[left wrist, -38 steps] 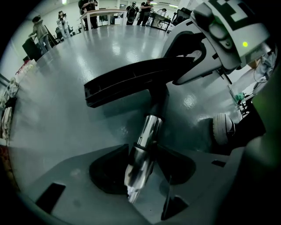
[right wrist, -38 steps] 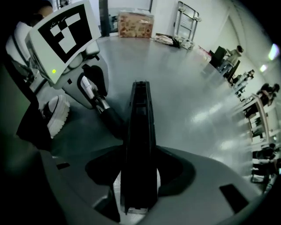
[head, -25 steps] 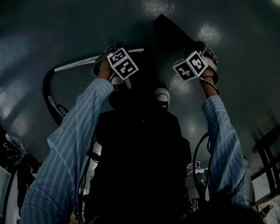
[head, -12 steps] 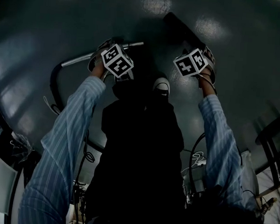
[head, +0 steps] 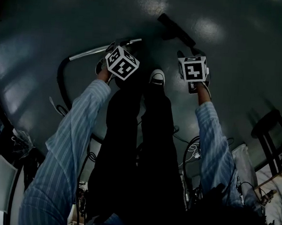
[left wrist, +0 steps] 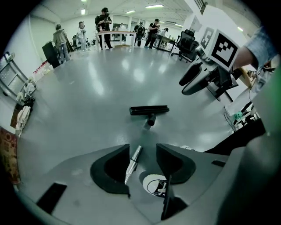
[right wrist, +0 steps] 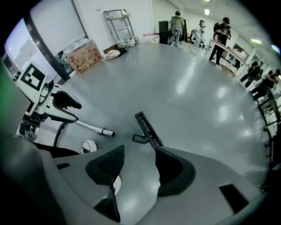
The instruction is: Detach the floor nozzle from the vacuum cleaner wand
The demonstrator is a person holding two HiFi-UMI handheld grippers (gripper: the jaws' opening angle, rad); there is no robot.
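Observation:
The black floor nozzle (head: 175,30) lies on the grey floor, detached from the silver wand (head: 104,48), whose black hose (head: 61,80) curves off to the left. In the left gripper view the nozzle (left wrist: 149,110) lies ahead and the wand's tip (left wrist: 133,161) shows far below, between the jaws. My left gripper (left wrist: 143,151) is open and holds nothing. My right gripper (right wrist: 139,154) is also open and empty, high above the nozzle (right wrist: 148,129) and the wand end (right wrist: 94,128). Both marker cubes hover over the floor beside my white shoe (head: 157,77).
Cables trail by my feet (head: 191,151). A dark stool (head: 269,133) stands at the right. People stand at tables (left wrist: 109,26) at the far end, with office chairs (left wrist: 186,44), a metal trolley (right wrist: 118,26) and cardboard boxes (right wrist: 81,55) along the walls.
Both grippers have risen well away from the floor, and the nozzle and wand now look smaller and farther below. The right marker cube has rolled. Nozzle and wand stay put.

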